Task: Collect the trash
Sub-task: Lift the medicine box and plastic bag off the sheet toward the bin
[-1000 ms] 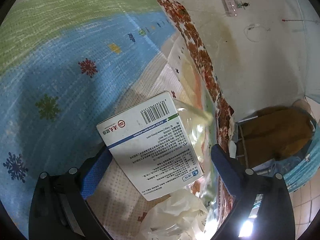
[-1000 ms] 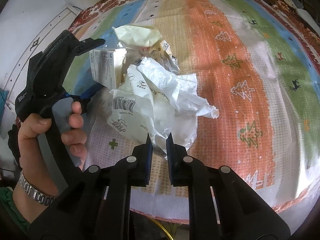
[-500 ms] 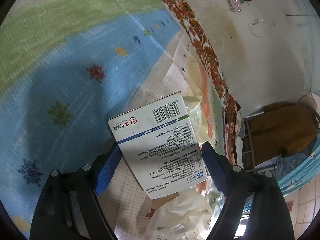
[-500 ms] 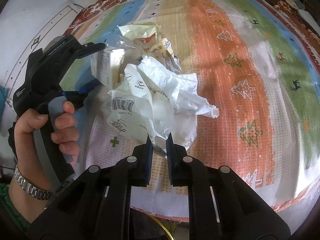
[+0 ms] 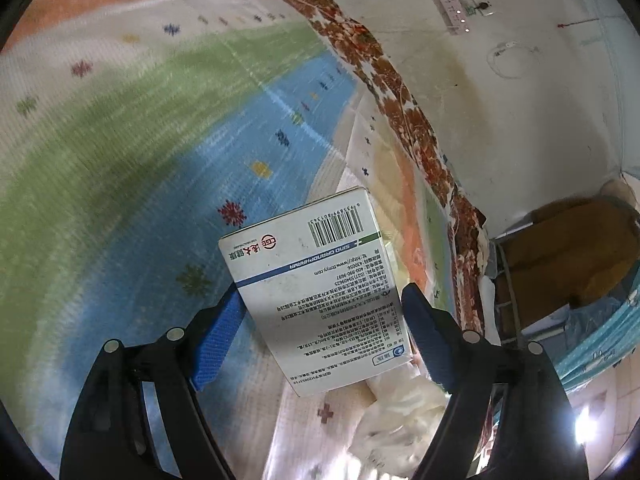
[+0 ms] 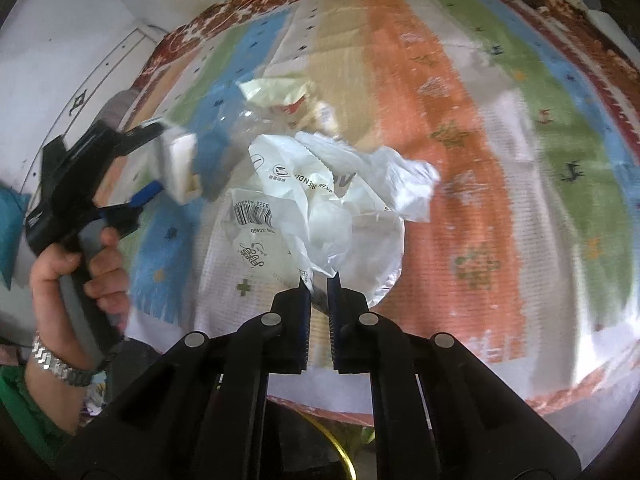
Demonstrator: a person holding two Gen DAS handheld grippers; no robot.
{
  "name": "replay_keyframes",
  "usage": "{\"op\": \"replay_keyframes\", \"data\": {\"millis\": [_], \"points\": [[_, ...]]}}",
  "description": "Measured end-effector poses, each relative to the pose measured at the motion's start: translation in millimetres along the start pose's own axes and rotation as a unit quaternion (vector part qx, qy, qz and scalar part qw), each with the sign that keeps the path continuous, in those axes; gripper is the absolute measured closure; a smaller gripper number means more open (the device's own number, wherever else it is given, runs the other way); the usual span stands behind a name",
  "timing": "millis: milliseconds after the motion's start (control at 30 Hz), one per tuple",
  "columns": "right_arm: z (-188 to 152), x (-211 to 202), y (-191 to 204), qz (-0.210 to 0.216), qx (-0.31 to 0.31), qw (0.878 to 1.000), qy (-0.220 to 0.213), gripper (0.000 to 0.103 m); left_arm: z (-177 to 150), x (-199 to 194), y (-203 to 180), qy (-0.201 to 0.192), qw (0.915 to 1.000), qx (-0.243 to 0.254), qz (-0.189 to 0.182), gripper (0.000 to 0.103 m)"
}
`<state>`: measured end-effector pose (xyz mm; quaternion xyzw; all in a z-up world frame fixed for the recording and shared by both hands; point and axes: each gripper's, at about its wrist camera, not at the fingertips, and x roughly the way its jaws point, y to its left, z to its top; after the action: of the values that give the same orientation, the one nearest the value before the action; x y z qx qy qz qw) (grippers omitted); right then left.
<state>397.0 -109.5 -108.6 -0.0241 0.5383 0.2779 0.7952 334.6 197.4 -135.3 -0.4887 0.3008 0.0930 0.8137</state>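
Note:
A white medicine box (image 5: 316, 280) with a barcode sits between the blue pads of my left gripper (image 5: 322, 296), which is shut on its sides. The box hangs clear above the striped cloth (image 5: 120, 160). In the right wrist view the same box (image 6: 180, 164) is up at the left, carried by the left gripper (image 6: 156, 164) in a person's hand (image 6: 80, 272). My right gripper (image 6: 320, 282) has its jaws closing on a pinched edge of a crumpled white plastic bag (image 6: 320, 200). That bag (image 5: 400, 412) lies below the box.
A yellowish wrapper (image 6: 276, 92) and clear plastic film (image 6: 240, 128) lie beyond the bag on the striped cloth (image 6: 480, 120). A stained wall (image 5: 500, 100) with a power strip (image 5: 452, 12) runs past the cloth's edge. A brown object (image 5: 572, 252) stands on the floor beside it.
The left gripper narrowed onto the box and lifted it off the cloth, away from the wrapper pile. The right gripper rose slightly with the bag's edge, its jaws a little tighter.

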Motion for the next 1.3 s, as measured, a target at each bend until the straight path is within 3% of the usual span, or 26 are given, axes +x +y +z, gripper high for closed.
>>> {"op": "replay_keyframes", "data": {"millis": [100,367,633,833,1167,1233,1300], "points": [[-2.3,-10.7,-11.1,-0.021,0.006,1.000,-0.008,0.096,-1.6,-17.3,-7.7,0.000,0.9998,0.017,0.009,0.025],[-11.0,-45.9,-25.9,-0.003,0.033,0.999,-0.033,0.096,-12.2,-48.1,-20.5,0.006,0.9996,0.026,0.010,0.025],[-22.5,-75.2,-4.9,-0.001,0.003,0.998,-0.057,0.096,-30.3,-78.3,-40.5,0.036,0.9971,0.065,0.015,0.026],[-38.4,-101.1,14.6,-0.003,-0.031,0.997,-0.077,0.096,-43.3,-99.7,-54.4,0.037,0.9927,0.111,0.030,0.026],[-61.9,-130.0,35.9,-0.007,-0.067,0.993,-0.099,0.096,-66.3,-145.3,-71.2,0.033,0.9911,0.129,0.006,0.026],[-67.2,-134.0,40.3,-0.006,-0.072,0.992,-0.102,0.096,-69.5,-150.7,-66.2,0.048,0.9938,0.097,-0.029,0.026],[-73.5,-139.3,44.6,-0.004,-0.075,0.991,-0.106,0.096,-73.5,-155.7,-64.3,0.053,0.9948,0.081,-0.031,0.027]]}}
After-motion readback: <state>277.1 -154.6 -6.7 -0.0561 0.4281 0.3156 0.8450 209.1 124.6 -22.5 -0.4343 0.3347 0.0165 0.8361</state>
